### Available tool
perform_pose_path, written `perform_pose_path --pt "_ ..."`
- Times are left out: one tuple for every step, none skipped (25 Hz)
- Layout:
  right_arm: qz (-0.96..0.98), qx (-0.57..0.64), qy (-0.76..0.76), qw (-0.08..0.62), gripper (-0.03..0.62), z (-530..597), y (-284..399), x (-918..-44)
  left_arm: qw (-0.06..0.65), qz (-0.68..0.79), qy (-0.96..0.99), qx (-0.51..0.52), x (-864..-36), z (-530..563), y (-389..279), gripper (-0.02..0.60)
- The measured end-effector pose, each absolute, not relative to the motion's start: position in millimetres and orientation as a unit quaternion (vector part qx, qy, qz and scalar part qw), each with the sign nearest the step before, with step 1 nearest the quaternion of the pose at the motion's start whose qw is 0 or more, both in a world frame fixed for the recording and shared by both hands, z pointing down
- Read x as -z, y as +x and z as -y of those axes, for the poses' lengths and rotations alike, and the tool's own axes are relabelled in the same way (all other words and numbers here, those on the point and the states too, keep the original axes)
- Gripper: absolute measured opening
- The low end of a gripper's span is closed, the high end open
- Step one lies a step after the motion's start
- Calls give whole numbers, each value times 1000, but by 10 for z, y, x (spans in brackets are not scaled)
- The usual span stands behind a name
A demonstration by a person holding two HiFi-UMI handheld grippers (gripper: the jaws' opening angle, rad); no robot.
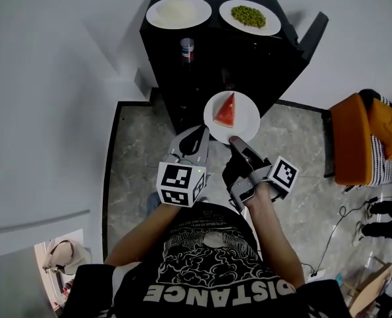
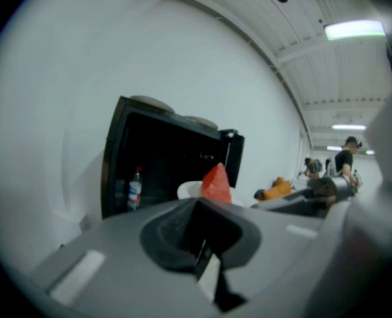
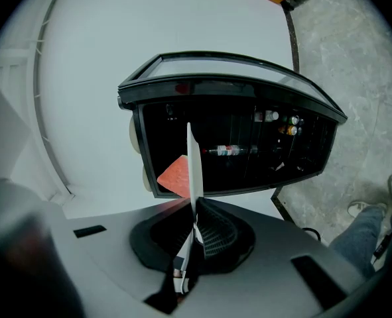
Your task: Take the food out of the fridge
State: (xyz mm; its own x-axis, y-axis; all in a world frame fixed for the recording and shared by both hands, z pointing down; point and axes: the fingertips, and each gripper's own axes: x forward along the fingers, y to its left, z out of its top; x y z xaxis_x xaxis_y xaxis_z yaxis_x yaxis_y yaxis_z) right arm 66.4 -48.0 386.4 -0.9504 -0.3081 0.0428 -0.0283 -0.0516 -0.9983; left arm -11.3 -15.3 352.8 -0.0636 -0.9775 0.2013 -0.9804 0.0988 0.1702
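The right tool (image 1: 234, 140) pinches the near rim of a white plate (image 1: 246, 122) carrying a watermelon slice (image 1: 225, 111), just outside the open fridge (image 1: 249, 58). The left tool (image 1: 201, 135), pressed together and empty, sits beside the plate's left edge.

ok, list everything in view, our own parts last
fridge: 1, black, by wall, door open
left plate: 1, white, fridge top, white food on it
right plate: 1, white, fridge top
peas: green, on right plate
bottle: 1, clear, inside fridge
held plate: 1, white, before fridge
watermelon: 1 slice, red, on held plate
orange thing: 1, floor at right
right tongs: 1, grey, shut on held plate
left tongs: 1, grey, shut, beside held plate
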Motion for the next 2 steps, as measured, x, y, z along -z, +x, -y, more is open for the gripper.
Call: perform_pose_path --pt "-682 714 -123 98 12 470 662 -3864 133 729 672 -5 -3524 144 -111 2" --pt "-682 714 -123 98 12 459 660 -3864 133 729 672 -4 -3521 133 -109 2"
